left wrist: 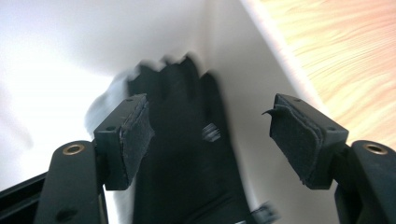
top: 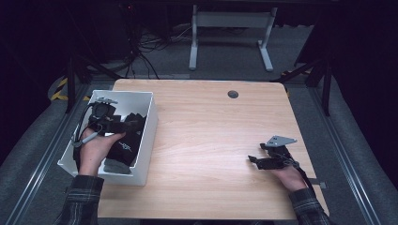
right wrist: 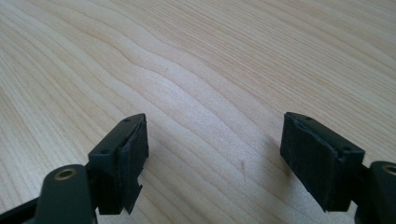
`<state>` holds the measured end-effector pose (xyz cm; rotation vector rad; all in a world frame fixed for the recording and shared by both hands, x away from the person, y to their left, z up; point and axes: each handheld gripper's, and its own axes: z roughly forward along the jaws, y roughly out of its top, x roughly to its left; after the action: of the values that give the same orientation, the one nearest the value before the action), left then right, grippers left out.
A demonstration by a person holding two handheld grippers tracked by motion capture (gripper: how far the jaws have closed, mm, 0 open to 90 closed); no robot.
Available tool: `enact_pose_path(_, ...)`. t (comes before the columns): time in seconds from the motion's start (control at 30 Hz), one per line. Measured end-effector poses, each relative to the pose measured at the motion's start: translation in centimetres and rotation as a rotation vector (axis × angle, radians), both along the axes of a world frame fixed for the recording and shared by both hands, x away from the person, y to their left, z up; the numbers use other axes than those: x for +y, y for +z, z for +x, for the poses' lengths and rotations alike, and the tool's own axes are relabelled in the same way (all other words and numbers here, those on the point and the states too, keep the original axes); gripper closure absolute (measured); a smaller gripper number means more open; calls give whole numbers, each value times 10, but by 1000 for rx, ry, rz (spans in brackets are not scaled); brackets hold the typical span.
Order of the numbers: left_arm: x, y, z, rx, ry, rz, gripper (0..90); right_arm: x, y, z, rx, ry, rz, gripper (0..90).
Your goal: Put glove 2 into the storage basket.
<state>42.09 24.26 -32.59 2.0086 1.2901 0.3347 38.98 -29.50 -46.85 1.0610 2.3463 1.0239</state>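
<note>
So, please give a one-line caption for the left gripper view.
Open left hand-held gripper above a black garment inside the white bin.

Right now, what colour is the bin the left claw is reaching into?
White. The bin holding black gloves shows best in the high view.
</note>
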Motion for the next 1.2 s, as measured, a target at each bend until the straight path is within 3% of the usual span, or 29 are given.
enact_pose_path(0.2,-34,13,-5,-48,-101,-37,256,0,0,0,0,0,1,241)
enact_pose_path(0.53,-97,14,-12,-91,-225,-62,221,0,0,0,1,1,0,241)
enact_pose_path(0.63,-123,4,-19,-107,-276,-71,218,0,0,0,0,2,0,240)
enact_pose_path(0.67,-123,4,-19,-107,-276,-71,218,0,0,0,0,2,0,240)
enact_pose_path(0.87,-161,-22,-28,-97,-366,-56,212,0,0,0,0,4,-1,239)
enact_pose_path(1.2,-189,-76,-37,-25,-441,-3,195,0,0,0,-1,6,-2,239)
